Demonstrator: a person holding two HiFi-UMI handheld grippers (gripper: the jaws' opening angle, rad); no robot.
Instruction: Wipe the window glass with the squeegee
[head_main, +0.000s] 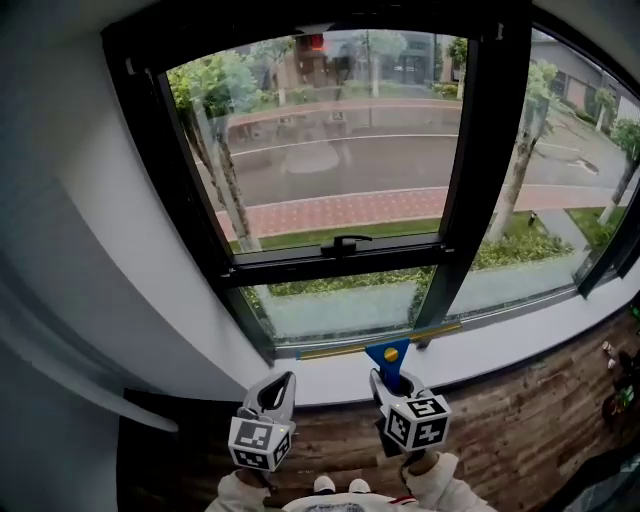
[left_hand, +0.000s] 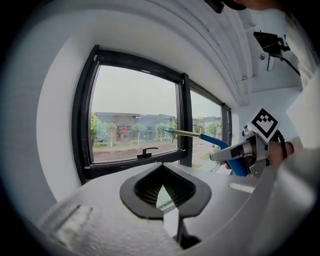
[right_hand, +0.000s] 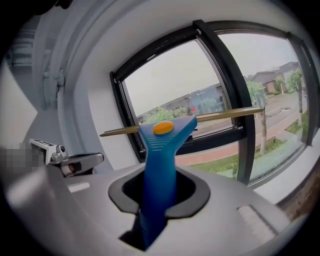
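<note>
Hidden/cut off: lower end of the squeegee (right_hand: 162, 150) handle is buried between the right gripper's (right_hand: 159, 200) jaws. The hands behind both grippers are cut by the bottom edge of the head view. The far right panes run out of frame.
Hard to read: whether the blade (head_main: 380, 345) touches the window glass (head_main: 340, 150); possibly just off it.
Counts: two grippers, one squeegee, one window handle (head_main: 345, 241), at least three panes in the black frame (head_main: 490, 150).
Left gripper (left_hand: 162, 200): jaws tip to tip, nothing between them; held over the floor (head_main: 500, 440), just left of the right gripper.
Right gripper: clamped on the blue handle, which stands upright out of the jaws.
Squeegee position: brass blade level along the bottom edge of the lower pane, just above the white sill (head_main: 520, 340).
</note>
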